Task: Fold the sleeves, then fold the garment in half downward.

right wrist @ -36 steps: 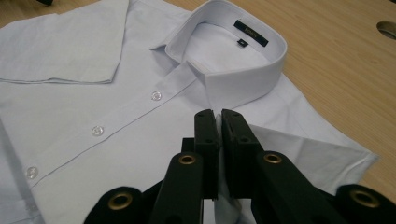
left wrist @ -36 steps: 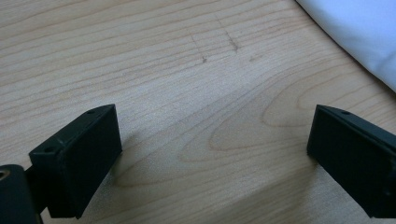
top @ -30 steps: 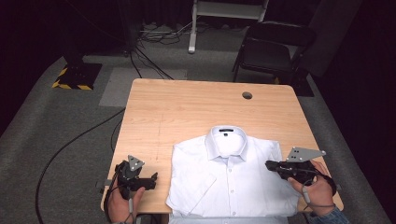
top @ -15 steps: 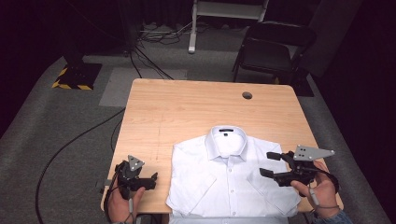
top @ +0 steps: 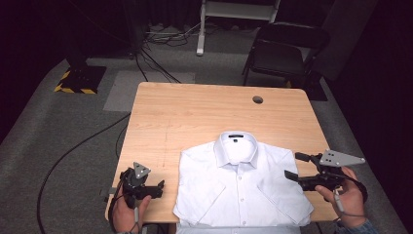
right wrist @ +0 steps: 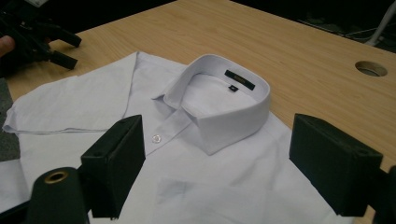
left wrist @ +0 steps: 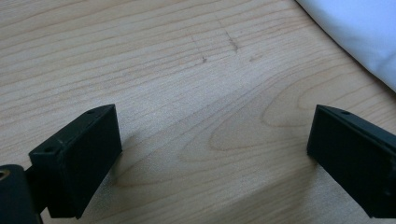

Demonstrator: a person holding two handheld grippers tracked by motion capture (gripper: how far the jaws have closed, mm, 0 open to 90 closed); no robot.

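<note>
A white short-sleeved shirt [top: 241,190] lies flat and buttoned on the near half of the wooden table [top: 195,117], collar [right wrist: 229,100] toward the far side. My right gripper [top: 296,166] hovers at the shirt's right sleeve, jaws open and pointing left across the shirt [right wrist: 187,154]; nothing is between them [right wrist: 219,168]. My left gripper [top: 158,189] rests low near the table's front left corner, just left of the shirt. Its jaws stand wide open [left wrist: 210,154] over bare wood, with the shirt's edge [left wrist: 359,32] off to the right.
A round cable hole [top: 257,100] sits in the table's far right part. A black chair [top: 282,53] stands beyond the table, and cables [top: 151,53] run over the grey carpet. The table's far half is bare wood. The left gripper [right wrist: 42,37] appears across the shirt.
My right gripper's jaws have spread open and it has shifted slightly right at the shirt's right sleeve. The left gripper and the shirt have stayed put.
</note>
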